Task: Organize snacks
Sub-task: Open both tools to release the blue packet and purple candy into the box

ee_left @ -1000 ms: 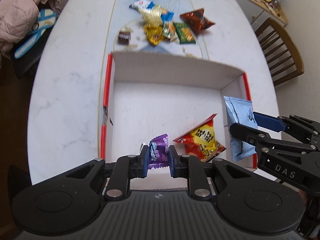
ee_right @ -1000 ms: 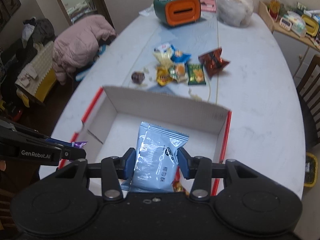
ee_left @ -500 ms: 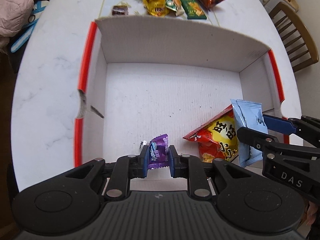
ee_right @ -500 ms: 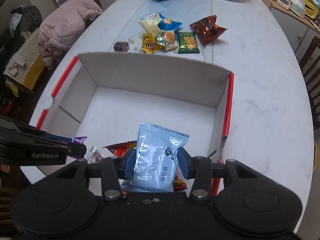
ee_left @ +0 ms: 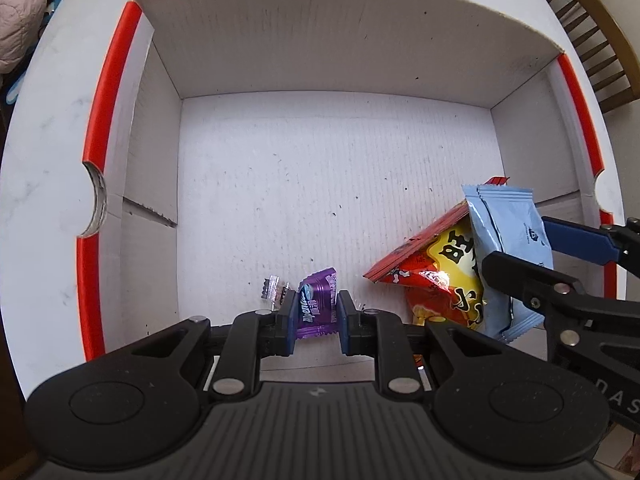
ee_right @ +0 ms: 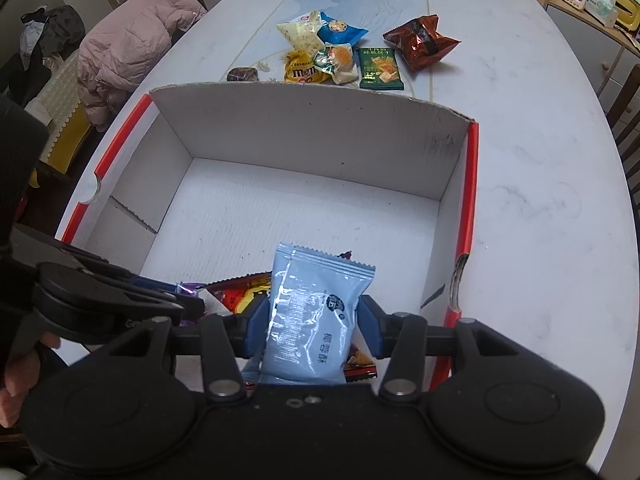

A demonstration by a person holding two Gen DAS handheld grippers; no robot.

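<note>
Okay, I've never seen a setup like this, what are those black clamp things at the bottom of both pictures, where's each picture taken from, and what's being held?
There is no robot here: a person holds a black two-finger clamp in each hand, and each clamp carries a wide-angle camera looking forward along its fingers.

One picture comes from the left gripper, which is shut on a small purple candy wrapper. The other comes from the right gripper, shut on a pale blue foil snack packet. Each gripper also shows at the edge of the other's picture.

Both are held low inside a white cardboard box with red edges on a white marble-look table. In the box lie a red and yellow snack bag and a tiny silver wrapped sweet. Beyond the box, more loose snack packets wait on the table.
</note>
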